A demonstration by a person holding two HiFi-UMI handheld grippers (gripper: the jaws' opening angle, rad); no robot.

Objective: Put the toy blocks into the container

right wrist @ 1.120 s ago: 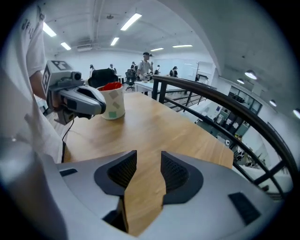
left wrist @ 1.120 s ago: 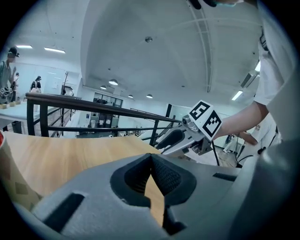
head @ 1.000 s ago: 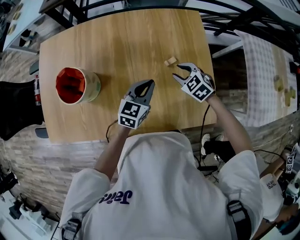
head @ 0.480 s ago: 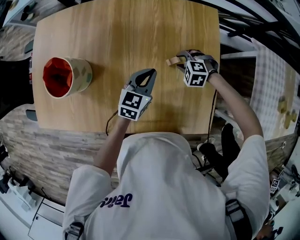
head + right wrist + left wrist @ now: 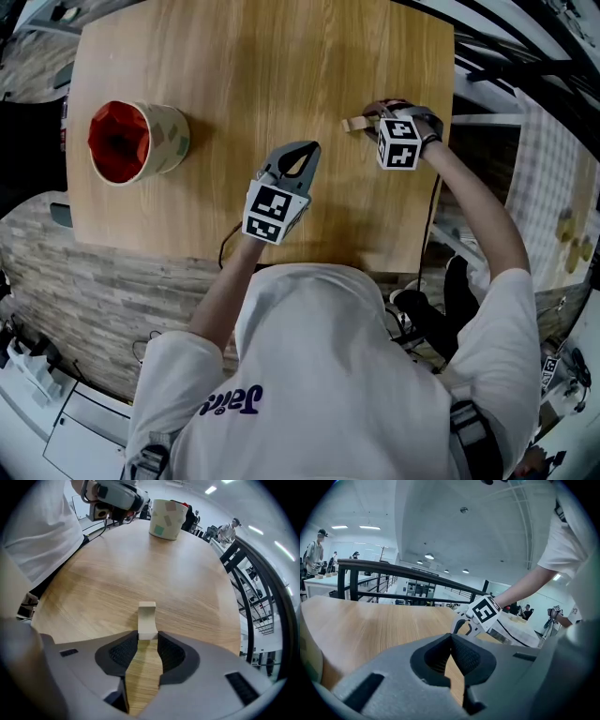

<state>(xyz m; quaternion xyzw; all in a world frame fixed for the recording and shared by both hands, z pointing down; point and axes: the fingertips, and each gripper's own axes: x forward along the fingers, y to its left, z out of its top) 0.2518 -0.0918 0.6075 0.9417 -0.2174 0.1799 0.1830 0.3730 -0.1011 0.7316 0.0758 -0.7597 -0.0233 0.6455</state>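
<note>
A small pale wooden toy block [image 5: 353, 123] [image 5: 147, 615] lies on the wooden table [image 5: 244, 66]. My right gripper [image 5: 367, 119] [image 5: 147, 637] points steeply down over it. Its jaws have just been closing, and the fingertips now grip the block's near end on both sides. The container, a pale cup with a red inside [image 5: 131, 141] [image 5: 168, 512], stands far off at the table's left. My left gripper [image 5: 306, 150] [image 5: 451, 638] hovers over the table's middle, shut and with nothing between its jaws. It looks toward the right gripper [image 5: 461, 629].
The block lies close to the table's right edge [image 5: 448, 141], with black railing [image 5: 262, 578] and a drop beyond it. The table's near edge [image 5: 234, 255] runs just behind the left gripper. Other tables and people are far in the background.
My right gripper has dropped and turned downward from beside the block to over it, and the block now sits between its jaws. The left gripper has sunk a little.
</note>
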